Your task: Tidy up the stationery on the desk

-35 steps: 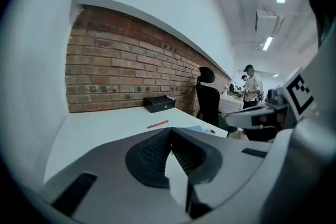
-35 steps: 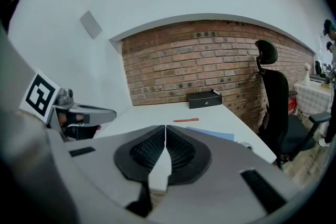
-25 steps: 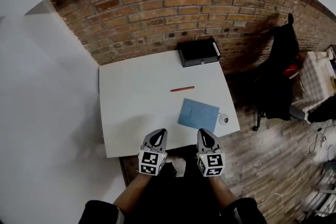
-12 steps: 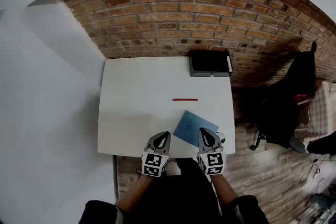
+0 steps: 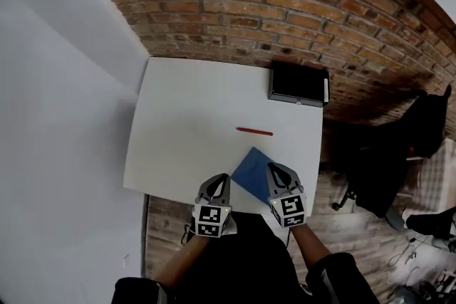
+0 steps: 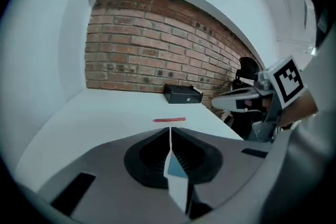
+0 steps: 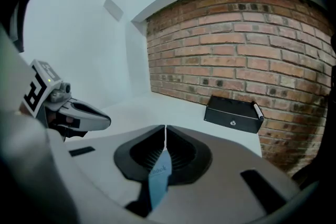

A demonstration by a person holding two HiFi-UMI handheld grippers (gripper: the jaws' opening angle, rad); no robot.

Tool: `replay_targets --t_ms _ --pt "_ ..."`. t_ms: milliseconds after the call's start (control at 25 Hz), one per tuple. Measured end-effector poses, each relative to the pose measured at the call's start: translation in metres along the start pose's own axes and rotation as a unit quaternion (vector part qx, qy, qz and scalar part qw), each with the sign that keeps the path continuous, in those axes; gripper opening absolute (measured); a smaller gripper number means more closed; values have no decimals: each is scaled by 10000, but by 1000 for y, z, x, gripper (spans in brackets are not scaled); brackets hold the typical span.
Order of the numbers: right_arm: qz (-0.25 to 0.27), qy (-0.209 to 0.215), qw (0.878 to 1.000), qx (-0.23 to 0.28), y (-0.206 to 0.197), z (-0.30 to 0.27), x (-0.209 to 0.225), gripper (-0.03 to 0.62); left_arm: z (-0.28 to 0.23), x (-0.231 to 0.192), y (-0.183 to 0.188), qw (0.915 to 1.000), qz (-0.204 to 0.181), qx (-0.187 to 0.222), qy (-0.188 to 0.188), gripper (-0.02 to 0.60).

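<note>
Tidying looks barely begun, judging by how the stationery lies on the white desk point(image 5: 178, 110). A red pen point(image 5: 254, 131) sits loose near the middle of the desktop, crosswise and well apart from everything else. A blue notebook point(image 5: 248, 171) lies askew at the near right edge, one corner pointing toward the pen. At the far right corner, close to the brick wall, stands a black box point(image 5: 297, 85) with a white marker point(image 5: 325, 90) resting along its right side; whether the box is meant as the place for the pen cannot be told, and it appears closed. The left gripper point(image 5: 219, 179) hovers at the near edge of the desk, just left of the notebook's near corner, with its jaws pressed together and nothing caught between them; only a sliver of desk and blue cover shows through the slit below. The right gripper point(image 5: 274, 169) hangs over the near right part of the notebook, likewise closed and empty, with the notebook's cover visible beneath it. By this reading nothing has been put away: the pen and the notebook both wait to be picked up or squared off, and either tong must open before it can take hold of anything.
</note>
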State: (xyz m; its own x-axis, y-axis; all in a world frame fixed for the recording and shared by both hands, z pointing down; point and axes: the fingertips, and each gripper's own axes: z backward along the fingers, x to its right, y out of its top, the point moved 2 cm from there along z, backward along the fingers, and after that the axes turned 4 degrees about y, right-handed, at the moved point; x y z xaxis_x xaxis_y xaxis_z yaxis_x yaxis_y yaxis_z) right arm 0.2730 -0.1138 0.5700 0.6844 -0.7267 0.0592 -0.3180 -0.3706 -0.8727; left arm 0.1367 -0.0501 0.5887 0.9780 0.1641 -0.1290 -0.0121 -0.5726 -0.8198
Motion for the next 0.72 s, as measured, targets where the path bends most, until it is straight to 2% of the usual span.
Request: replay_targets --t_ms 320,560,720 --pt "432 765 9956 -316 -10 -24 1 25 -8 -4 -16 9972 568 -187 442 17" --pt "523 1144 9897 -690 -29 -37 6 25 -8 -7 -31 9895 1098 -321 889 22" --pt "714 1414 9836 -862 -34 -45 5 26 -9 -4 -45 9827 1508 -436 986 99"
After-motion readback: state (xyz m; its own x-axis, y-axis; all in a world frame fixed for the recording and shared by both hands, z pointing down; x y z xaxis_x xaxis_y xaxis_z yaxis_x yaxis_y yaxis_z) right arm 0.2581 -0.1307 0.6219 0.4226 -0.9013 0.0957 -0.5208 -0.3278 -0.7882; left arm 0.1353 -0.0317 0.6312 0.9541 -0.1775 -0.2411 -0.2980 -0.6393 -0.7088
